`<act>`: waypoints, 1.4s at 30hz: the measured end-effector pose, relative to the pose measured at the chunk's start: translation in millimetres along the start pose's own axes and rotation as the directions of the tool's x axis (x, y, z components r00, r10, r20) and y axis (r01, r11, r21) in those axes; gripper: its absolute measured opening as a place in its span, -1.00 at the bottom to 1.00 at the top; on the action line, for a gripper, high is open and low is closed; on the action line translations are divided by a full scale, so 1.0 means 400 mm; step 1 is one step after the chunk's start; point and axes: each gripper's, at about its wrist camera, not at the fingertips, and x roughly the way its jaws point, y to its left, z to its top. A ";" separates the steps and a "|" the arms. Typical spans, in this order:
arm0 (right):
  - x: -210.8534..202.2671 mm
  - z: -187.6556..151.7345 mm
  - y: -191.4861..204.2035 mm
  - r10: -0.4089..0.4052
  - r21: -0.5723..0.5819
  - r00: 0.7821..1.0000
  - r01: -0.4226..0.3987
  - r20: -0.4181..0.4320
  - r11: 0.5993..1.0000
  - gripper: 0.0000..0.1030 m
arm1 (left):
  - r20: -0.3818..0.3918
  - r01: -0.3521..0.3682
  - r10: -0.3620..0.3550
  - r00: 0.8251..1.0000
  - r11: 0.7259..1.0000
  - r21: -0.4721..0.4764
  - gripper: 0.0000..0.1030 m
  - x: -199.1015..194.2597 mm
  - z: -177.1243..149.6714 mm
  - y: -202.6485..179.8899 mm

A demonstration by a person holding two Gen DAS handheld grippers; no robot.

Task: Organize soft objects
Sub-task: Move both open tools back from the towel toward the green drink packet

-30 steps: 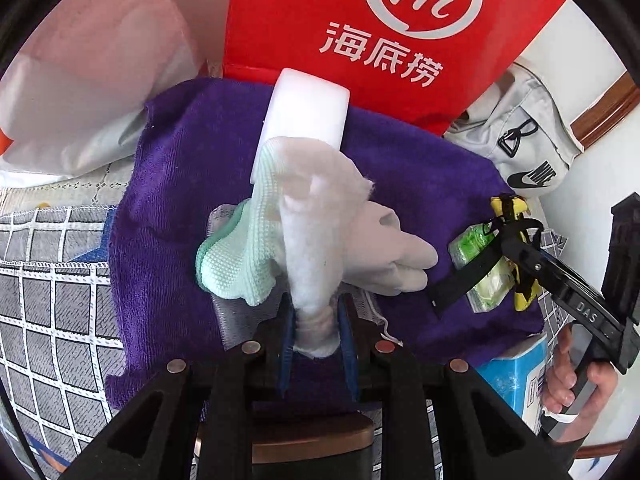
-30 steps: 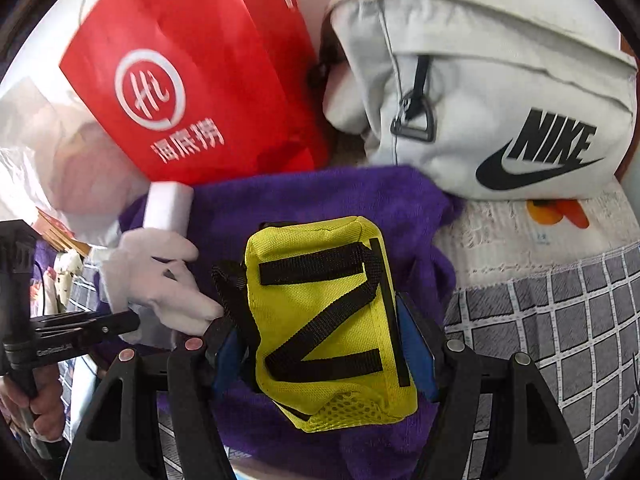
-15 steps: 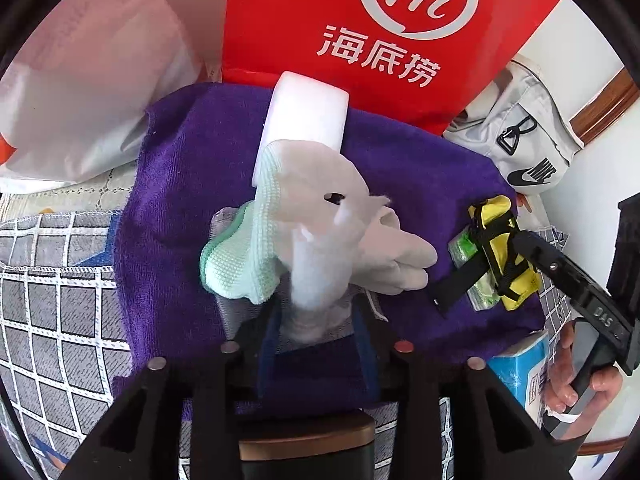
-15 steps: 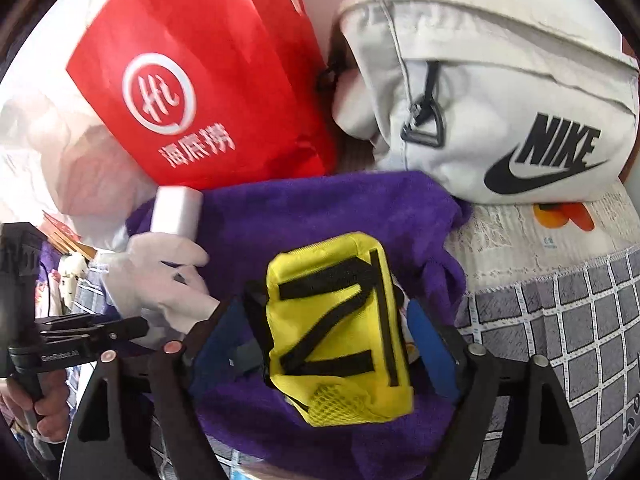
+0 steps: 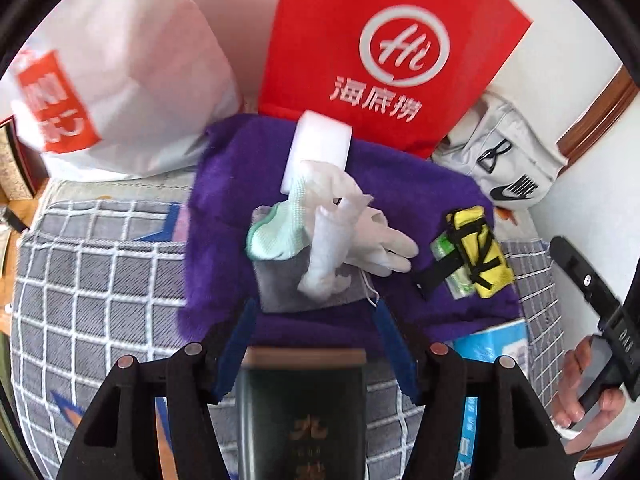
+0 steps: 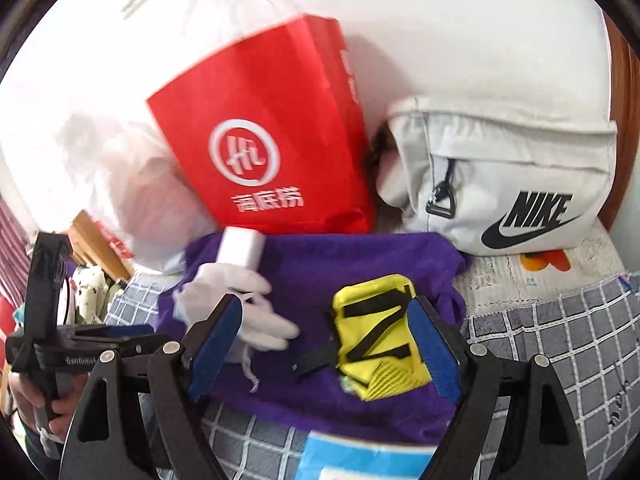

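Observation:
A purple towel (image 5: 224, 208) lies spread on the checked bedcover and also shows in the right wrist view (image 6: 360, 256). On it lie a white sponge block (image 5: 320, 148), a pile of white and green-cuffed gloves (image 5: 320, 220) on a grey pouch (image 5: 280, 284), and a yellow pouch with black straps (image 5: 480, 256), also in the right wrist view (image 6: 380, 332). My left gripper (image 5: 312, 340) is open and empty, drawn back from the gloves. My right gripper (image 6: 326, 344) is open and empty, raised behind the yellow pouch.
A red paper bag (image 5: 392, 52) and a white plastic bag (image 5: 128, 92) stand against the wall behind the towel. A grey Nike bag (image 6: 512, 184) sits at the right. A blue packet (image 5: 492, 340) lies at the towel's near edge.
My left gripper opened, let go of the white glove and pulled back. My right gripper opened, released the yellow pouch onto the towel and pulled back.

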 end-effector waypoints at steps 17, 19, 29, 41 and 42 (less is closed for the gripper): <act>-0.216 -0.294 0.168 0.046 -0.095 0.992 -0.057 -0.116 0.994 0.63 | 0.240 -0.065 0.066 0.968 0.998 -0.009 0.17 -0.228 -0.230 0.029; -0.229 -0.332 0.182 0.048 -0.106 0.990 -0.063 -0.134 0.992 0.58 | 0.246 -0.049 0.053 0.968 0.999 -0.022 0.17 -0.242 -0.257 0.033; -0.235 -0.507 0.236 0.136 -0.116 0.959 -0.170 -0.250 0.979 0.27 | 0.244 -0.114 0.124 0.962 0.992 -0.057 0.17 -0.279 -0.361 0.041; -0.147 -0.574 0.294 0.118 -0.180 0.927 -0.192 -0.356 0.965 -0.11 | 0.190 -0.115 0.124 0.974 0.992 -0.061 0.17 -0.246 -0.417 0.078; -0.139 -0.576 0.297 0.109 -0.189 0.925 -0.188 -0.364 0.964 -0.13 | 0.187 -0.106 0.116 0.976 0.992 -0.061 0.17 -0.243 -0.419 0.079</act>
